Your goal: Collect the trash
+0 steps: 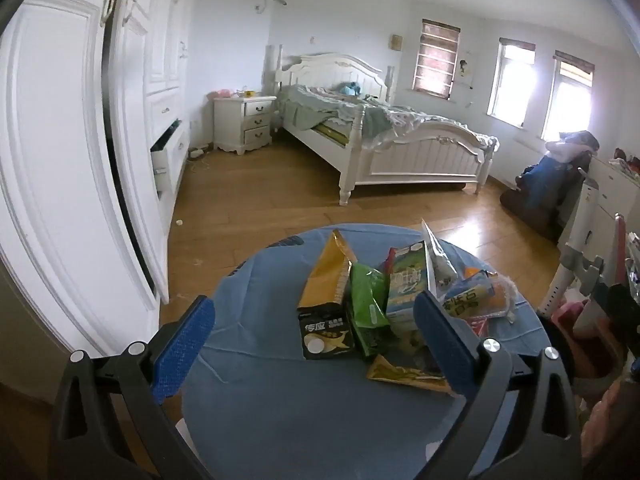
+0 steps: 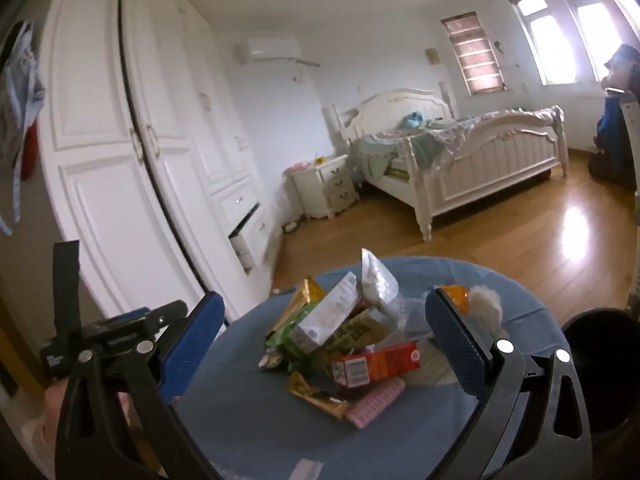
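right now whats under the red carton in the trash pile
The red carton rests on a pink wrapper and a gold wrapper, all on the blue round table. Anything directly beneath the carton is covered.

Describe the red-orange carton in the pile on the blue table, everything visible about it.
The red-orange carton is a small rectangular box, seemingly cardboard, lying on its side near the front of the trash pile on the round blue-covered table. One end shows a white printed label panel; the far end carries a small round mark. It rests on other wrappers, with a pink ridged packet just below it. Neither hand-held gripper touches it.
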